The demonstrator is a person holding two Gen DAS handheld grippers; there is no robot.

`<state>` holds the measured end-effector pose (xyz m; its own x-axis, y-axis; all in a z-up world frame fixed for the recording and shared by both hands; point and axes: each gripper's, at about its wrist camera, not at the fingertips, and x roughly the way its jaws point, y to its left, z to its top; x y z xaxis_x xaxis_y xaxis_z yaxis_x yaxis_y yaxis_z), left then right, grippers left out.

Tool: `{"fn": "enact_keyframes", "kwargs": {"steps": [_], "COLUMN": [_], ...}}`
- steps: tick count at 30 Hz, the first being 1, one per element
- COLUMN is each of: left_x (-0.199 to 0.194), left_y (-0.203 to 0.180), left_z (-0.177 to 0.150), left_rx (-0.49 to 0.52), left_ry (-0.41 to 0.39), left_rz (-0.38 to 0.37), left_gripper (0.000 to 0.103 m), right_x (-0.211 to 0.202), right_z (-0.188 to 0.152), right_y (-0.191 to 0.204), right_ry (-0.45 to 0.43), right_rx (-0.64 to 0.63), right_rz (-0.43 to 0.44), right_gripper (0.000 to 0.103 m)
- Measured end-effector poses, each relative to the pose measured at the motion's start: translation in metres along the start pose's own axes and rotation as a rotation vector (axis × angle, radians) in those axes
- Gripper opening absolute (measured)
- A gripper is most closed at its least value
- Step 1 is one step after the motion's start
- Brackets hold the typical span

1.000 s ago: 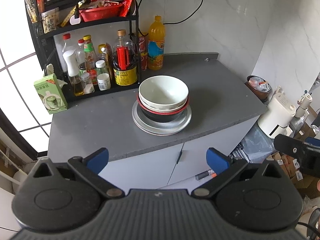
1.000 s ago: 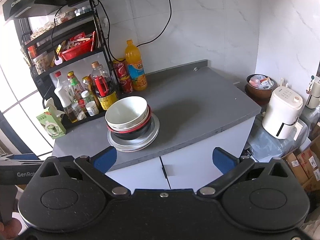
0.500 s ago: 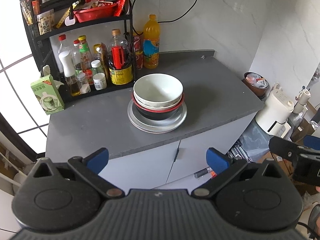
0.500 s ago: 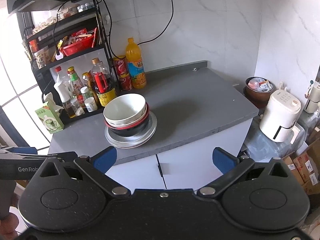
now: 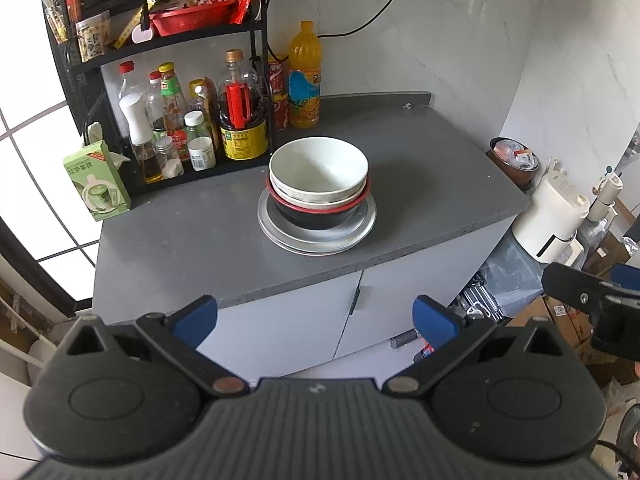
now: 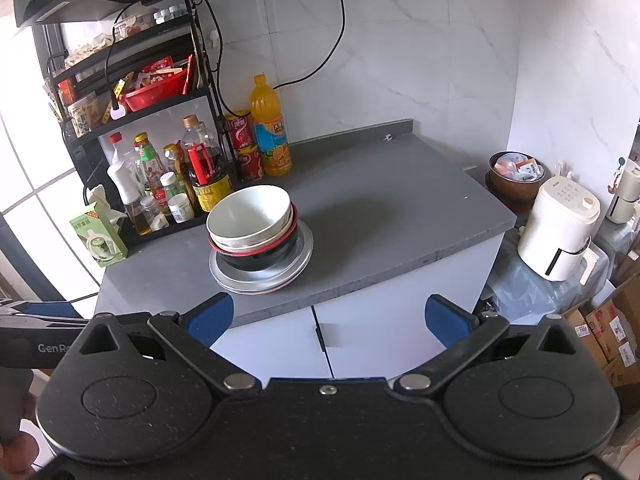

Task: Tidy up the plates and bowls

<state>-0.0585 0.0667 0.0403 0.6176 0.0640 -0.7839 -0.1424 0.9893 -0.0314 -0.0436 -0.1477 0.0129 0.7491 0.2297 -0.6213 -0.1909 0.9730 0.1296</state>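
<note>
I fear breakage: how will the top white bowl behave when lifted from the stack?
The white bowl looks like rigid, glazed ceramic, so probably slippery and fragile. It sits loosely nested, slightly tilted, so it should lift free.

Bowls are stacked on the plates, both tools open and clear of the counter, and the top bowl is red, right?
Not quite: the top bowl is white; the red-rimmed bowl sits lower in the stack, as the left wrist view shows. The rest holds.

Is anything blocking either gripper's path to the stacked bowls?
Nothing visible does. Both the left gripper and the right gripper are open, off the counter's front edge, with only bare countertop before the stacked bowls.
</note>
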Motion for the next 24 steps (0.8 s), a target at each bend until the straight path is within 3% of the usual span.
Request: {"fn": "enact_keyframes", "kwargs": {"steps": [24], "left_x": [0.013], "left_y": [0.012], "left_z": [0.01], "left_rx": [0.0], "left_ry": [0.023], "left_rz": [-0.003], "left_gripper": [0.103], "right_x": [0.011], "right_z": [0.004], "right_y": [0.001], "right_ry": [0.015], "right_rx": [0.015], "right_rz": [-0.022], "right_gripper": [0.103]}}
